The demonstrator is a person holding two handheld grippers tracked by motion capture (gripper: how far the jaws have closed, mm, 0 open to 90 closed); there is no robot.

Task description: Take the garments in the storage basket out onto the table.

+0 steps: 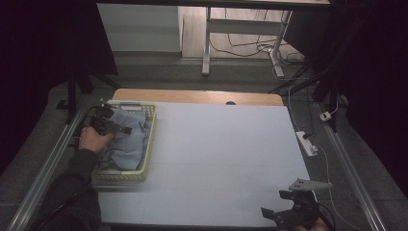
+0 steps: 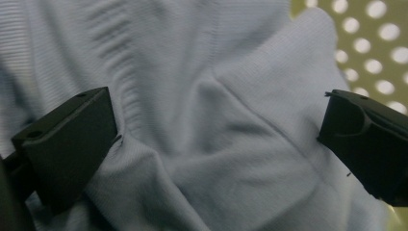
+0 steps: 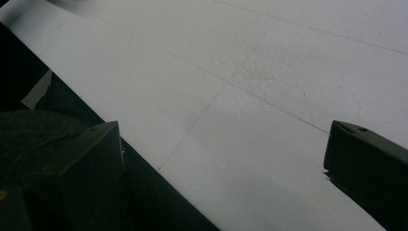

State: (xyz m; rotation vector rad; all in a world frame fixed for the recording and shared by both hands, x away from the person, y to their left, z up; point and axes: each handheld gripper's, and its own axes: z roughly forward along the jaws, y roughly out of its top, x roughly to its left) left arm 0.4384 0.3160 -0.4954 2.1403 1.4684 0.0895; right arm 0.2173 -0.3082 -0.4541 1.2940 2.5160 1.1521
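Sitting bunched up in the yellow basket [image 1: 150, 139] at about 9 o'clock on the counter [image 1: 216, 154] is a light blue cloth [image 1: 126, 144]. The left tongs [image 1: 111, 126] are right down over it, jaws spread wide with folds between them, one jaw pressing the fabric, nothing pinched. The right tongs [image 1: 281, 211] sit at 5 o'clock by the counter's near edge, also wide open and holding nothing. Their lower part is cut off by the frame, and most of the basket floor is hidden under the cloth.
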